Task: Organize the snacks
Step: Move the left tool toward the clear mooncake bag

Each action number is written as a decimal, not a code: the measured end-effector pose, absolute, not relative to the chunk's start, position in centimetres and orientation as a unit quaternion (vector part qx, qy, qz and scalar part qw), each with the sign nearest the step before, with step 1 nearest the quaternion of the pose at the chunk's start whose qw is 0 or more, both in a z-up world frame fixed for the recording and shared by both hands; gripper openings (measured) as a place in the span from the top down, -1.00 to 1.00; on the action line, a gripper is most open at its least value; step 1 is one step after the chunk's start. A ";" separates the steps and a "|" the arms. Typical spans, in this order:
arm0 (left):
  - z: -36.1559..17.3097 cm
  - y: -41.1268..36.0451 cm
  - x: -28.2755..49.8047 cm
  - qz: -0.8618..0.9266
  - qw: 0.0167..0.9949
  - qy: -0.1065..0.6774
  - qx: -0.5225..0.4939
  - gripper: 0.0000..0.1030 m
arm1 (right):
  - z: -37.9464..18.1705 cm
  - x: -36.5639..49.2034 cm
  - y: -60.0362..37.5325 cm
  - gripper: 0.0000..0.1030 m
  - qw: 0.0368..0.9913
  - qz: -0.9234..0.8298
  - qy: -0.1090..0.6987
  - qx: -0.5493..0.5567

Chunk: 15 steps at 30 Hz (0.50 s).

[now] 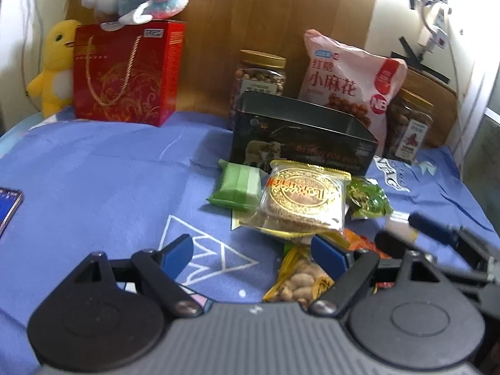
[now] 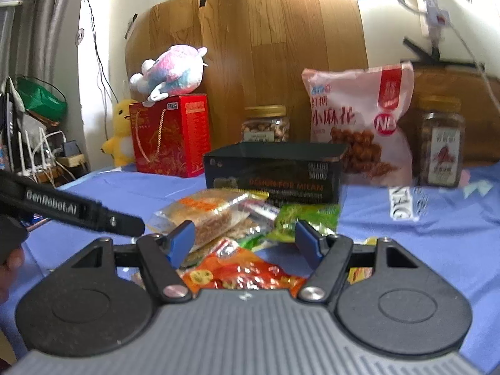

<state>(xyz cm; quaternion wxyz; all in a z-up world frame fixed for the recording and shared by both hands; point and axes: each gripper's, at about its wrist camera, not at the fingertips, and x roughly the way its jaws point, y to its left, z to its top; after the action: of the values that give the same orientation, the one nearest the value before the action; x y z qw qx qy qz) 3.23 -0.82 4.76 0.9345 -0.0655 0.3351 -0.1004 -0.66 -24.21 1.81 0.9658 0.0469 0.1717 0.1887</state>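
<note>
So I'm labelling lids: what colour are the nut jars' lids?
Gold on both nut jars; clearest from the left wrist.

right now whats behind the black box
Behind the black box stand a nut jar and a pink snack bag, their lower parts hidden by the box. Another jar stands off to the right. The box's inside can't be seen.

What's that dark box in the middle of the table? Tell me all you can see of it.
The dark box is a rectangular, open-topped container, black with a slightly glossy look, possibly tin or card. Its front carries orange lettering reading "DESIGN FOR MILAN"; the left view shows a sheep picture. It stands upright on the blue cloth, with wrapped snacks piled against its front and a jar and pink bag behind. Its inside is hidden.
</note>
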 end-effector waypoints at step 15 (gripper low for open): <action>5.1 1.9 1.9 -0.089 0.915 0.351 -0.177 -0.43 | 1.1 -0.4 -24.8 -0.30 0.950 0.231 0.193 0.080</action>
<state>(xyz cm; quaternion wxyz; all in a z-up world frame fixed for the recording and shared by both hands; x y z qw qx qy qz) 1.94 1.93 5.07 0.9151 -0.1769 0.3513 -0.0890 -0.39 -24.81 1.13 0.9503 0.0804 0.1933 0.2306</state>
